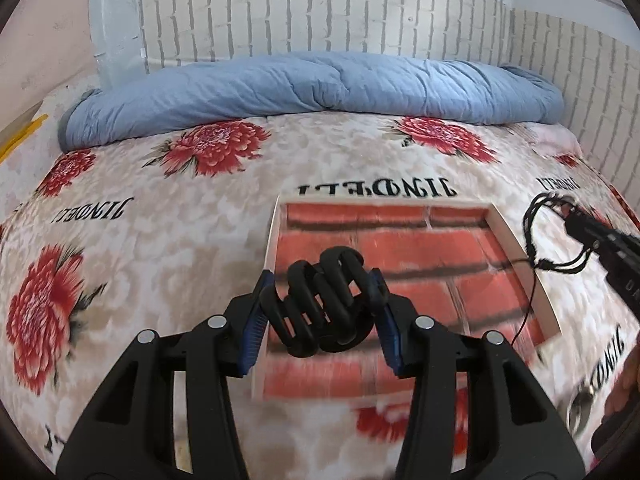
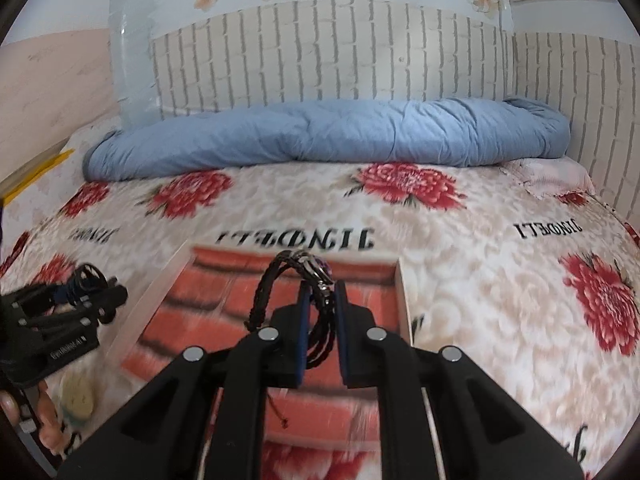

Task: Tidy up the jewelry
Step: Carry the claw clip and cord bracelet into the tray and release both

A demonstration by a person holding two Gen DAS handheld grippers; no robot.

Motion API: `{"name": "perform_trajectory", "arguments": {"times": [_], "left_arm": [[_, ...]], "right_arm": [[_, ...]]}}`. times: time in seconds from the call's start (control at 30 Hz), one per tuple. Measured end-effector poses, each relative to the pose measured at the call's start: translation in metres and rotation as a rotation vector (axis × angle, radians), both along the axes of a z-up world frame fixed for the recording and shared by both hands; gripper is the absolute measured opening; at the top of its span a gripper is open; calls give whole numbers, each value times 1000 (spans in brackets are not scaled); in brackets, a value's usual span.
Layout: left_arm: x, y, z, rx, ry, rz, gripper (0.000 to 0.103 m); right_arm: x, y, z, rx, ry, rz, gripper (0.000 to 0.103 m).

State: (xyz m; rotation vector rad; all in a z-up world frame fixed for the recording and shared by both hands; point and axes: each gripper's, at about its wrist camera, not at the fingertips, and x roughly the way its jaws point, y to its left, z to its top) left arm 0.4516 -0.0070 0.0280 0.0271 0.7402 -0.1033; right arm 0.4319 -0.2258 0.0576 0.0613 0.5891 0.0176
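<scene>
Over on the left, the left hand-held gripper (image 1: 322, 304) is pinching a chunky black plastic hair claw clip (image 1: 320, 300) between its blue pads, the clip's curved teeth bulging up between the fingers. It hangs over the near left part of the shallow white-walled cardboard tray with a red brick-pattern floor (image 1: 532, 264), a sensible spot, I'd say, for letting go straight down inside the walls. The tray lies flat on the bed's cream bedspread with red flowers (image 1: 120, 240), so the soft surface may let it shift if nudged.

Moving right, the right hand-held gripper (image 2: 320, 312) is pressed together on a black braided cord bracelet with a small metal charm (image 2: 276, 280), the loop arching up and to the left of the fingers, a thin cord end dangling below. It sits over the tray's middle, loop held high, likely so the trailing cord clears the wall. Nothing lies in the tray's visible floor yet; both pieces look poised for placement.
</scene>
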Motion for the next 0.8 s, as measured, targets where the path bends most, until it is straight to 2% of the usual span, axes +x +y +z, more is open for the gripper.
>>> {"name": "perform_trajectory", "arguments": {"times": [0.13,0.27,0.57,0.73,0.8], "left_arm": [[45,-11,-8,7,26,5,47],[79,-22,-23,30,48,11,47],[145,-40,-72,27,222,-17,47],[161,-48,-93,92,303,-30,47],[167,-45,-97,68,332,-27,47]], "right_arm": [[39,-10,0,-8,1,-30,12],[75,-19,-19,-15,36,-52,12],[135,-18,-71,-52,209,-72,12],[156,-19,-89,-81,318,-79,12],[162,-22,-95,-66,348,-80,12]]}}
